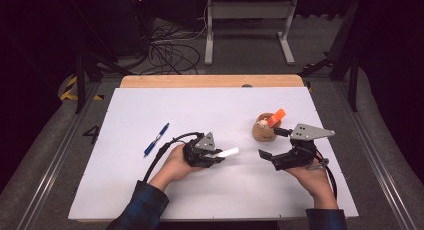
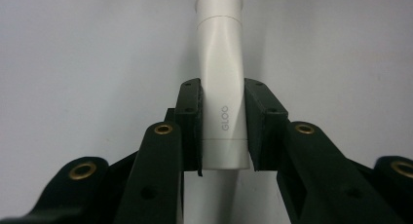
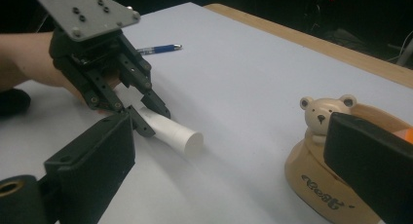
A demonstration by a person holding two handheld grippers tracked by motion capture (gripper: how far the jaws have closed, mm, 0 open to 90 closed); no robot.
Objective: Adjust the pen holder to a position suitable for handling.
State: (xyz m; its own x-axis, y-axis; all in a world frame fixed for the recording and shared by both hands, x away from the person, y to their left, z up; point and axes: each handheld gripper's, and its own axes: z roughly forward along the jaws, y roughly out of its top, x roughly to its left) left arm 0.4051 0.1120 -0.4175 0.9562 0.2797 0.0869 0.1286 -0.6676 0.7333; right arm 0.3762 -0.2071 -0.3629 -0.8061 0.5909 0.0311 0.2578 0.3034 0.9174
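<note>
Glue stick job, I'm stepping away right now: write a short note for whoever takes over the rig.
Left gripper: shut on the white glue stick, held low over the white table, cap end pointing toward the right gripper.
Right gripper: open, holding nothing, its jaws either side of the gap beside the wooden bear holder.
The holder already has an orange item standing in it. A blue pen lies on the table to the left, untouched.
Done: glue stick grasped.
Left, probably: bring the glue stick across to the holder, then the pen.
</note>
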